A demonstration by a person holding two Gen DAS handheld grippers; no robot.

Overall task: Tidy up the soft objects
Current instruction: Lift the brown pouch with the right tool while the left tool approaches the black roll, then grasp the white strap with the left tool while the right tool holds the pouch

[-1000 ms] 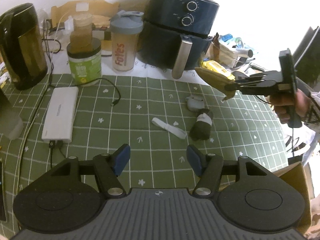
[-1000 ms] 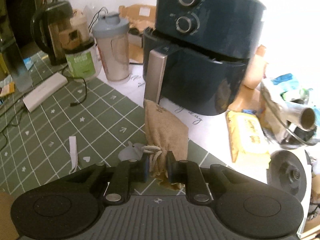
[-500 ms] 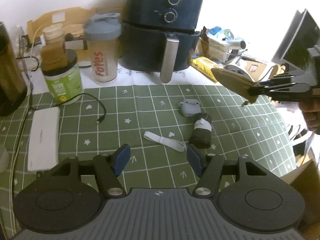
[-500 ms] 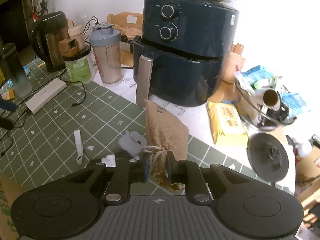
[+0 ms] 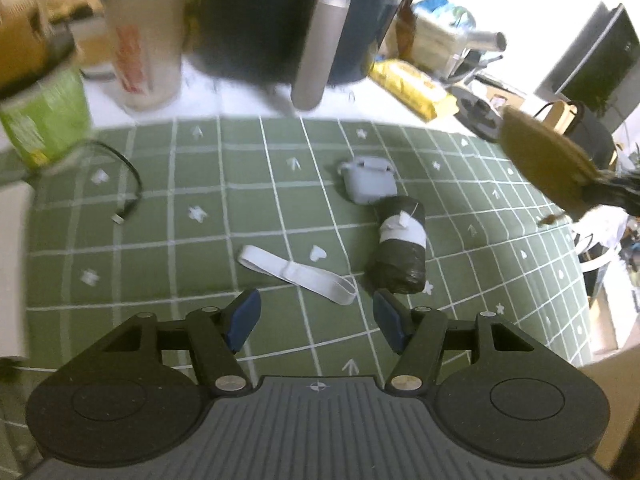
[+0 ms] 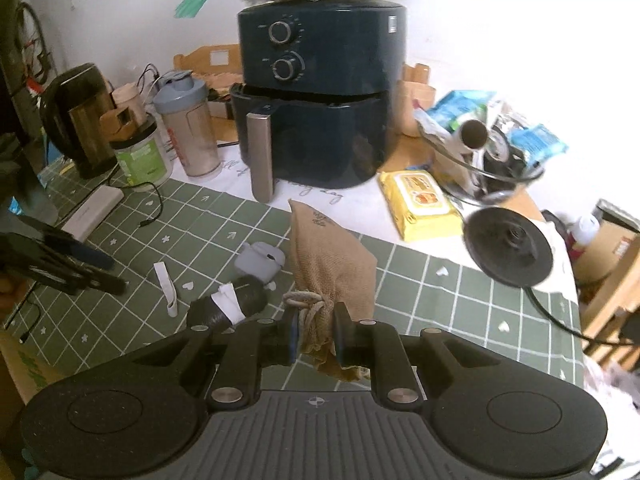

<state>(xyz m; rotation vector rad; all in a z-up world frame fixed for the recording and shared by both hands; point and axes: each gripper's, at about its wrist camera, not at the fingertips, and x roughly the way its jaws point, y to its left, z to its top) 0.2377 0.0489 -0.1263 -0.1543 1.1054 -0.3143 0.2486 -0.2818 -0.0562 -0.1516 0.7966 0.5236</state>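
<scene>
On the left side a green tub [image 5: 44, 120] and a shaker cup [image 5: 144, 40] stand by the edge of the green mat [image 5: 200, 184], both blurry. A thin black cable [image 5: 130, 184] curls on the mat near them. The left gripper [image 5: 316, 318] hangs low over the mat with its two blue tips wide apart and nothing between them. Just past those tips lies a flat white strap [image 5: 296, 274]. Next to the strap is a dark rolled bundle [image 5: 400, 248] with a white band around it (it looks soft). A small grey case [image 5: 370, 180] touches the far end of the bundle. Behind them all stands the big dark air fryer [image 6: 320, 96]. More to the right, the right gripper [image 6: 316, 334] is squeezed tight on the tied neck of a brown cloth pouch [image 6: 332, 264]. The pouch is held up in the air above the mat. A yellow pack of wipes [image 6: 420, 204] lies on the white table past the mat's far edge.
</scene>
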